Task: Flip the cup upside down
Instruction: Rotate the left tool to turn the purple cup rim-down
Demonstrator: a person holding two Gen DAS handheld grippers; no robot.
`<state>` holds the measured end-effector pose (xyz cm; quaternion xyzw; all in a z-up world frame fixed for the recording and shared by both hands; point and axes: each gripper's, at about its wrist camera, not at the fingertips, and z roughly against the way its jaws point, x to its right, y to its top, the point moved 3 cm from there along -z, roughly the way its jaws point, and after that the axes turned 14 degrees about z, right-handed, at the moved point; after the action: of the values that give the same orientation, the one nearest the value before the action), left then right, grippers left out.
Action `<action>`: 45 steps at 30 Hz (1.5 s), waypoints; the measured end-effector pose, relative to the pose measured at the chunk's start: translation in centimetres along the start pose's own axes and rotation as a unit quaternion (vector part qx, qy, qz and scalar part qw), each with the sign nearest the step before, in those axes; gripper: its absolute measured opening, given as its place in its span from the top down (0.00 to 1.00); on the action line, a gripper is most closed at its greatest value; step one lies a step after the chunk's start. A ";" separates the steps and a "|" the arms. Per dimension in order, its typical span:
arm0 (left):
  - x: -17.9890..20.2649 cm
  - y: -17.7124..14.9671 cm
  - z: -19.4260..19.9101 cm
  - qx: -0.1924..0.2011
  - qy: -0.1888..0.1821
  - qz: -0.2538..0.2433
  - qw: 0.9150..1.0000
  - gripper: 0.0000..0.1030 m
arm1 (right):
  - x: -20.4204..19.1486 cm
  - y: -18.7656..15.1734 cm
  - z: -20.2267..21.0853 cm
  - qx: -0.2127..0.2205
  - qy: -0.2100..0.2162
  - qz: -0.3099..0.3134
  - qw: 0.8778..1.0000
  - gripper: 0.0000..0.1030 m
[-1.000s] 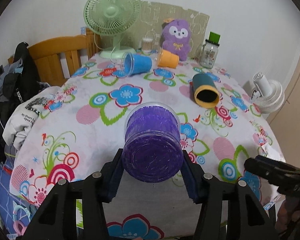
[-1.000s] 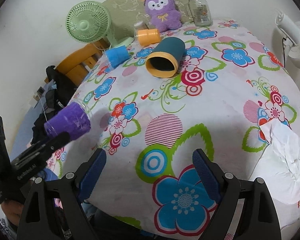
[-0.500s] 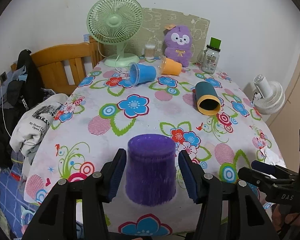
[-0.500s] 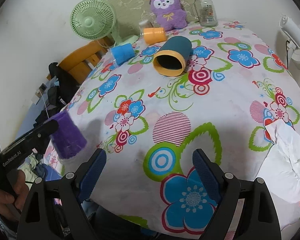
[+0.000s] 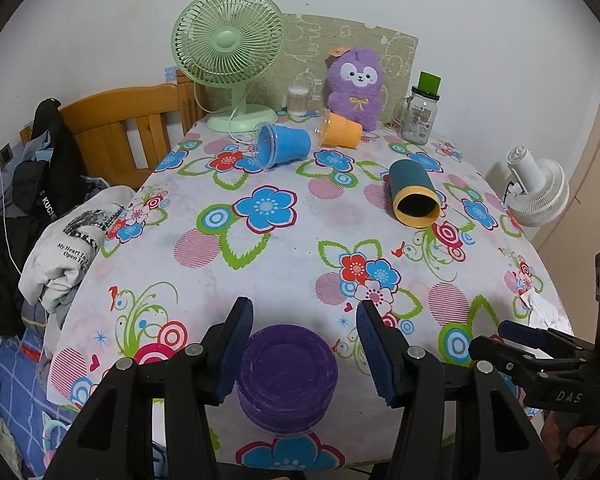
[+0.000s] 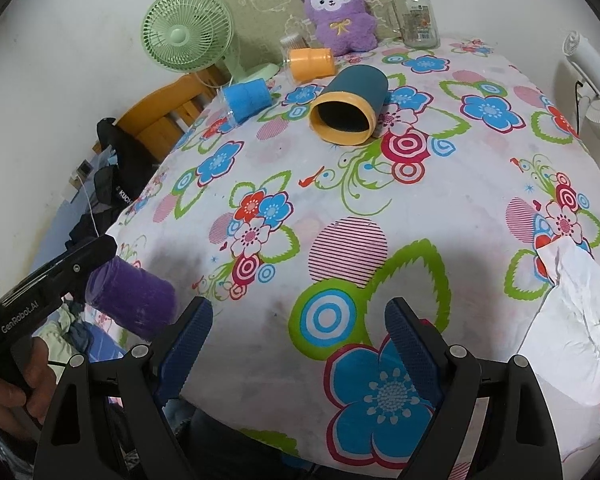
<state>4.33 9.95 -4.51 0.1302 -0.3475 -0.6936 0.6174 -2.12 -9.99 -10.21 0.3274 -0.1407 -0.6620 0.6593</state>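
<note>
You are holding the left gripper (image 5: pixel 304 350) over the purple cup (image 5: pixel 287 372), which is sitting base-up at the near edge of the flowered tablecloth (image 5: pixel 284 248). The jaws are standing spread, with a gap showing on each side of the cup, so the tool is gripping nothing; the flip looks done, and the wide stance probably lets you lift away without nudging the cup. From the right wrist camera the cup (image 6: pixel 132 304) is showing beside the left tool's black body. You are keeping the right gripper (image 6: pixel 300 344) parked low at the near right, fingers apart and holding nothing, likely so it stays out of the way. Farther back, a blue cup (image 5: pixel 284 147), an orange cup (image 5: pixel 340 131) and a teal cup (image 5: pixel 414 196) are lying on their sides, well apart from the purple one.
</note>
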 end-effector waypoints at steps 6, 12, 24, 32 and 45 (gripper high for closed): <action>-0.2 -0.2 -0.1 -0.004 0.000 0.002 1.000 0.46 | -0.4 0.0 -0.3 -0.006 0.000 0.005 1.000 0.13; -0.9 -0.6 -0.3 -0.009 -0.005 0.008 1.000 0.33 | -0.6 0.0 -0.6 -0.012 -0.003 0.007 1.000 0.13; -1.3 -2.1 -2.0 -0.040 -0.005 0.001 0.999 0.45 | -1.0 0.0 -0.9 -0.017 -0.004 0.011 1.000 0.13; -1.5 -1.2 -0.8 -0.023 -0.010 0.008 1.000 0.45 | -1.4 0.3 -0.9 -0.017 -0.006 0.018 1.000 0.13; -1.1 1.4 -0.9 0.004 -0.008 0.003 1.000 0.45 | -2.5 1.3 -0.5 -0.011 -0.008 0.035 0.999 0.13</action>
<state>6.15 10.67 -4.52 0.1267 -0.3555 -0.6914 0.6161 -1.03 -7.53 -9.11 0.3102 -0.1500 -0.6426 0.6843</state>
